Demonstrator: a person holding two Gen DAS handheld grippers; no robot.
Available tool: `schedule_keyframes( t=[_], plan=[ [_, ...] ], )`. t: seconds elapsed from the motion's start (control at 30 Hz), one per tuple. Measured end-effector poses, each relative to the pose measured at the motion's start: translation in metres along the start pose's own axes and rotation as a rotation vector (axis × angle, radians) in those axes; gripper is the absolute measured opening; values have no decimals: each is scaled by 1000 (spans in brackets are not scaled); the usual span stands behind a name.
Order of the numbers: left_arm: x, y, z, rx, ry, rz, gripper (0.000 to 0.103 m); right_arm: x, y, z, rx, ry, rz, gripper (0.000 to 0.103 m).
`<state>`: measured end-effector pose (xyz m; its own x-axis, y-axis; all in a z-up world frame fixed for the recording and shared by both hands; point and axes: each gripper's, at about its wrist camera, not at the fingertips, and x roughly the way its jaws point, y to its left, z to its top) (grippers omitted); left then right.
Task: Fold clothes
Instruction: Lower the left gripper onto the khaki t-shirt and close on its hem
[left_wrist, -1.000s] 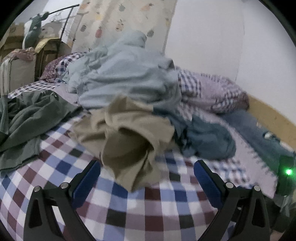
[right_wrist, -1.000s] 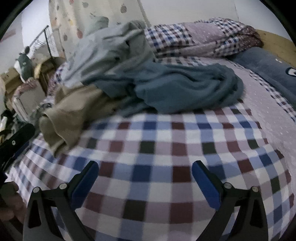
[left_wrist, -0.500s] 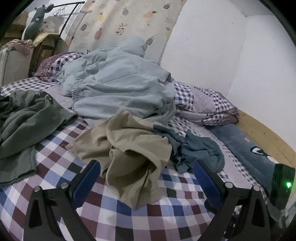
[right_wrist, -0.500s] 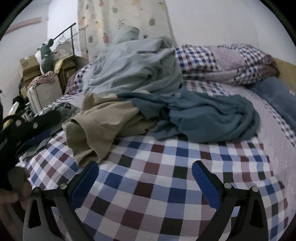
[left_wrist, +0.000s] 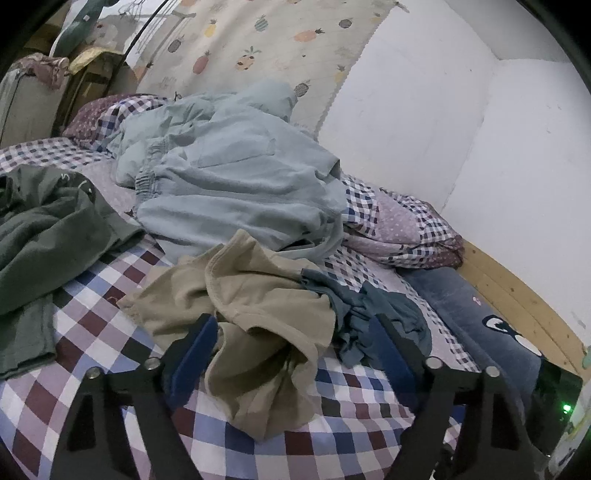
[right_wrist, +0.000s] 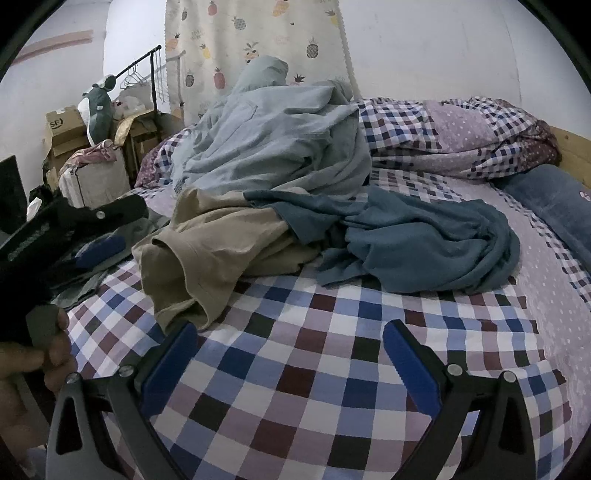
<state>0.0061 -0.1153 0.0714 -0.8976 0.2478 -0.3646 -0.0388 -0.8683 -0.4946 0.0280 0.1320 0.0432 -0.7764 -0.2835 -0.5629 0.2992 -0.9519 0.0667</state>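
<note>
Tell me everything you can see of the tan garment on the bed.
The tan garment is a crumpled khaki piece, soft and cotton-like, with stitched hems and an open sleeve or leg facing the bed's near edge. It lies unfolded on the checked bedspread; its rear tucks under the pale blue garment, and the teal garment overlaps it. No gripper touches it.

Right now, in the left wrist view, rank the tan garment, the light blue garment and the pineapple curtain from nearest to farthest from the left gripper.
1. tan garment, between the open fingers
2. light blue garment, piled behind it
3. pineapple curtain, on the back wall
</note>
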Motion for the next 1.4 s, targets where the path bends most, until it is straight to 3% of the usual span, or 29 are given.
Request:
schedule_keyframes(
  t=[0.4,0.63,0.7,0.97,1.4],
  plan=[
    [18,1,-3,-15,40,-10,70,4,1,0,7,14,13,103],
    [24,4,-1,-35,46,-3,69,7,3,-3,1,27,19,103],
    [27,6,-1,-50,53,9,62,7,3,-3,3,29,19,103],
    [44,15,-5,-89,105,71,59,7,0,-4,11,33,15,103],
    [48,22,-7,-151,110,80,59,3,-12,-3,36,32,5,103]
  ],
)
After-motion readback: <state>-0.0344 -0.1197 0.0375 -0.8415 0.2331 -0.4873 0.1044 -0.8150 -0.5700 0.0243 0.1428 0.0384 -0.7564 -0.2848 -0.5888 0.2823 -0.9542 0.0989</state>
